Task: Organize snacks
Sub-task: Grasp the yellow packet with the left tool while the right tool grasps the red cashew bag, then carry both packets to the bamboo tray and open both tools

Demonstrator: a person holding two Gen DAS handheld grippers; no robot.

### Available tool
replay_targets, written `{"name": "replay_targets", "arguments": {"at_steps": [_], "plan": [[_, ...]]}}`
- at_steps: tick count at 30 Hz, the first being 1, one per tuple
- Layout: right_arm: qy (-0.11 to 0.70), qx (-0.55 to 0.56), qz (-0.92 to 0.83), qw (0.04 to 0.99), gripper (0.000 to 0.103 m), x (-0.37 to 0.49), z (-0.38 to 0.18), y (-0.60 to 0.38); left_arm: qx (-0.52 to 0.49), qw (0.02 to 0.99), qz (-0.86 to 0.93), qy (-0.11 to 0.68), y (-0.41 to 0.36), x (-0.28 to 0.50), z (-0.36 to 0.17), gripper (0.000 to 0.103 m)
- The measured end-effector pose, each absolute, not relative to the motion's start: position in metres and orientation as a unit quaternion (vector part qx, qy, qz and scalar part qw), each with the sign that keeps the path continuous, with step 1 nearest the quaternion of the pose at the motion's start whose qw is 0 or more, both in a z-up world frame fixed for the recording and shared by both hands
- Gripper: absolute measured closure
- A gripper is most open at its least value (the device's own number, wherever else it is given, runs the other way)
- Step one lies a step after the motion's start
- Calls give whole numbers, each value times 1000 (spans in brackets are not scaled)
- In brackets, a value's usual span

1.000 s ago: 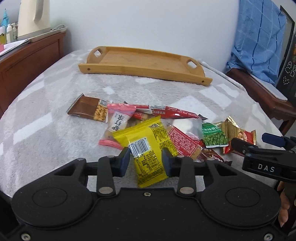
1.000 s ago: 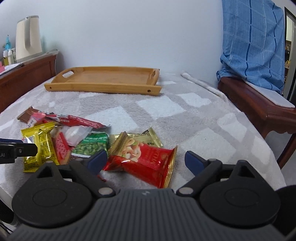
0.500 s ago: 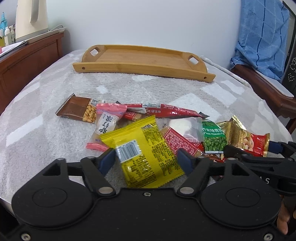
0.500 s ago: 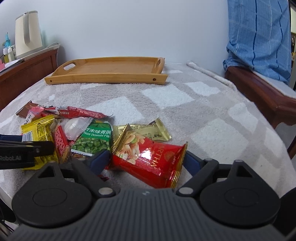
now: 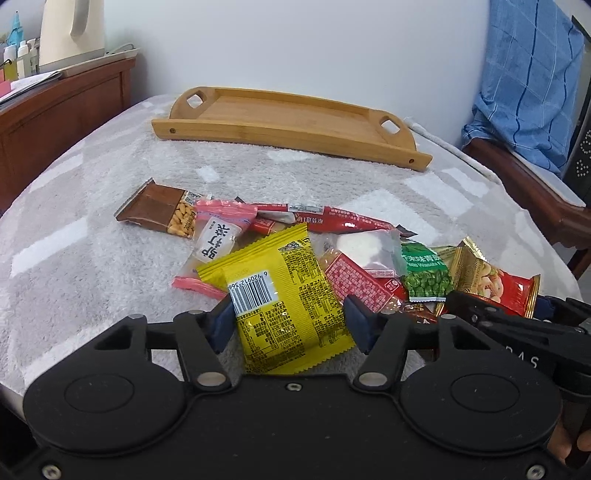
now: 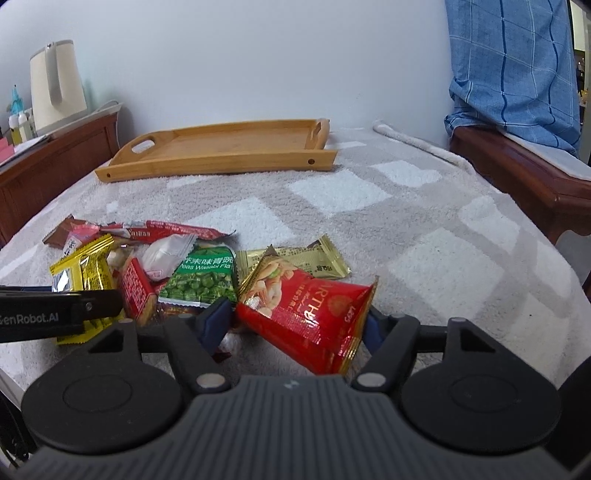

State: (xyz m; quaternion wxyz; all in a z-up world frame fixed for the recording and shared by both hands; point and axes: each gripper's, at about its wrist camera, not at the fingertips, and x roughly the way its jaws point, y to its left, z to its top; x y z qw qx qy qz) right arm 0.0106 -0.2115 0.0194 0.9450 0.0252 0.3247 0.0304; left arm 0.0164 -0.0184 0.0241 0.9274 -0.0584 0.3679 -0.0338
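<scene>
A pile of snack packets lies on the grey checked blanket (image 5: 92,280). My left gripper (image 5: 290,321) straddles the yellow packet (image 5: 284,291), and its closing jaws have both blue pads against the packet's side edges. My right gripper (image 6: 299,325) is closing the same way on the red nut packet (image 6: 306,306), pads touching its two sides. The green wasabi pea packet (image 6: 201,280) lies between the two grippers. Behind the pile stands a wooden tray (image 5: 288,134) with nothing in it. A left gripper finger (image 6: 55,314) crosses the right wrist view's left edge.
Further packets lie behind: a brown peanut bar (image 5: 155,212), a pink one (image 5: 218,236), a long red stick (image 5: 343,218), a gold one (image 6: 314,258). A wooden cabinet with a kettle (image 5: 70,29) is left. A chair with blue cloth (image 5: 528,74) is right.
The left jaws spread wide, then narrowed onto the yellow packet's sides. The right jaws narrowed from wide open onto the red nut packet. Neither packet has left the blanket.
</scene>
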Motion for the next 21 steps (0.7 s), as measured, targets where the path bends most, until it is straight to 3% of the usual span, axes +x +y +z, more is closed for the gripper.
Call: {"name": "replay_targets", "arguments": {"at_steps": [21], "plan": [[296, 50, 25, 954, 39, 0, 38, -220, -31, 935, -43, 352, -17, 9, 57, 45]]}}
